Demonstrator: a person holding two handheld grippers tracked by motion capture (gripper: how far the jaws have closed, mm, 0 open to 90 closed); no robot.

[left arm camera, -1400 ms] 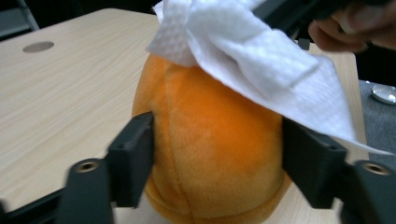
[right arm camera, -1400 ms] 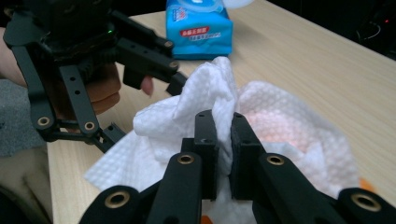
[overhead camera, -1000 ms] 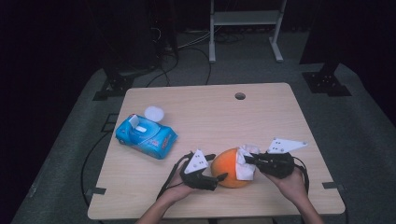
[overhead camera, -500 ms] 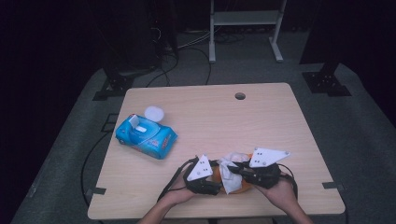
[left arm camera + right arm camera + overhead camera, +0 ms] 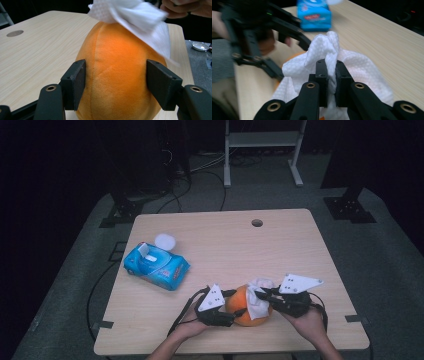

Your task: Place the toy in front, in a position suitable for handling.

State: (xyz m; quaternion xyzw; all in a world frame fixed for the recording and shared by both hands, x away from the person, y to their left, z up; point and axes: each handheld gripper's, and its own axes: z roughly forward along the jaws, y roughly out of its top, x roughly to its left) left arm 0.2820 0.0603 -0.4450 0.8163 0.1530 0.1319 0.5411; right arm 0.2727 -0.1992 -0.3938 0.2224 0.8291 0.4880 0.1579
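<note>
An orange plush toy (image 5: 239, 312) sits near the table's front edge. My left gripper (image 5: 235, 304) is shut on it; in the left gripper view the two pads (image 5: 75, 85) press its sides, with the toy (image 5: 117, 62) bulging between them. A white wipe (image 5: 260, 296) is draped over the toy's top right. My right gripper (image 5: 261, 295) is shut on a bunched fold of the wipe (image 5: 359, 72), which stands up between its jaws (image 5: 331, 67). The wipe (image 5: 140, 17) hangs over the toy's crown, with the other hand (image 5: 187, 8) behind it.
A blue wipes pack (image 5: 156, 265) with its white lid (image 5: 165, 240) flipped open lies at the table's left. The wooden table (image 5: 225, 250) has a cable hole (image 5: 257, 223) at the back. A white metal frame (image 5: 260, 140) and cables stand on the floor beyond.
The right gripper swept the wipe left over the orange toy, then drew back a little to the right. The left gripper kept hold of the toy, which shifted slightly.
</note>
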